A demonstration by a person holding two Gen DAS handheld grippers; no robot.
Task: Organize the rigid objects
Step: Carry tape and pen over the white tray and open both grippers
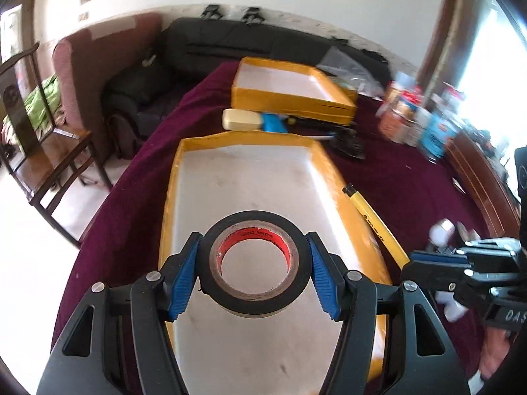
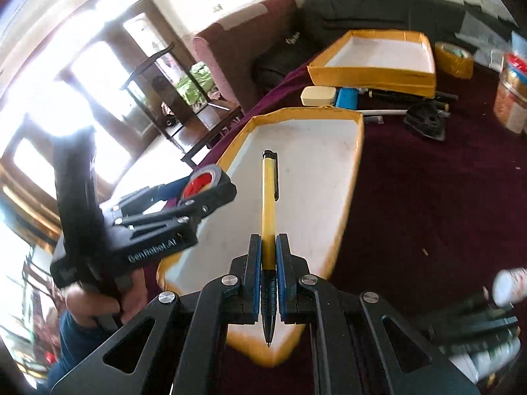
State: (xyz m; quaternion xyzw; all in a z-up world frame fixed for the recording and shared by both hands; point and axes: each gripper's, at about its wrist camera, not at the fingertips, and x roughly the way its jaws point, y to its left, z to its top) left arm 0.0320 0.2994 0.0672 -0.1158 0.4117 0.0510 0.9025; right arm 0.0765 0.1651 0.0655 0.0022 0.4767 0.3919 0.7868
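We see the near tray (image 1: 250, 171) with its white floor bare from wall to wall, so a gripper could come down anywhere inside it; only its low yellow rim stands in the way. Above it the left gripper (image 1: 255, 268) with its tape roll (image 1: 255, 263) and the right gripper (image 2: 268, 256) with its pen (image 2: 269, 204) hang close side by side. Between this tray and the far tray (image 2: 375, 52) a cream box (image 2: 318, 96), a blue object (image 2: 347, 98) and dark tools crowd the cloth. The maroon cloth (image 2: 428, 197) right of the near tray lies mostly open.

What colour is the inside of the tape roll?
Red-orange inside the tape roll, with a black outside. The left wrist view shows it best, held in the left gripper.
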